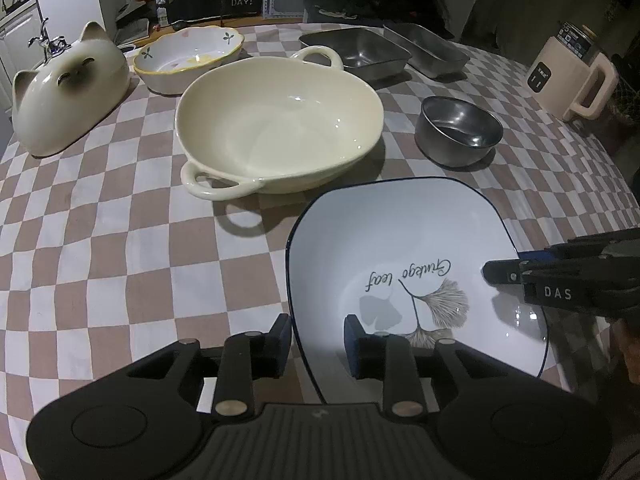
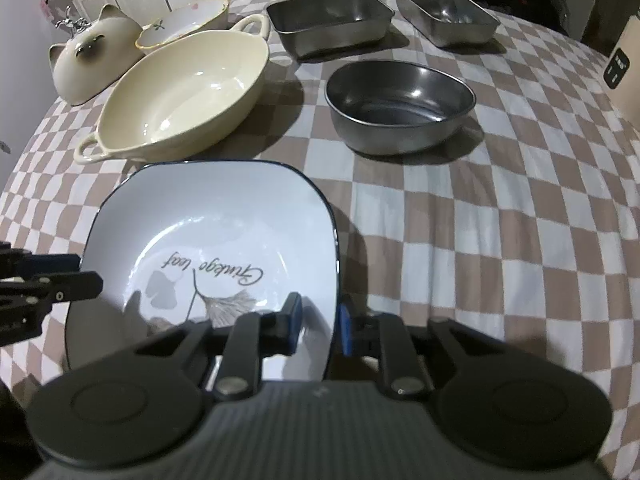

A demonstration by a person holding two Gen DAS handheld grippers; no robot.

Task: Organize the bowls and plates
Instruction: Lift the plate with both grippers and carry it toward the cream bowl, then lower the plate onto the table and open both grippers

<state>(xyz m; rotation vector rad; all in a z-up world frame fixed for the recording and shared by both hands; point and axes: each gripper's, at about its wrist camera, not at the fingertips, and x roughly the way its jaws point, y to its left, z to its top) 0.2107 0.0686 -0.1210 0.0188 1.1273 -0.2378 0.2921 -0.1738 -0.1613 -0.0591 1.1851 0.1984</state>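
Straddling the white plate rim on both sides, your left gripper and right gripper fingers stand slightly apart, not pressing, on the desk.

A glossy white glazed plate and shiny cream ceramic dish sit on soft checked cloth – the round bowl and two trays are dull brushed metal.
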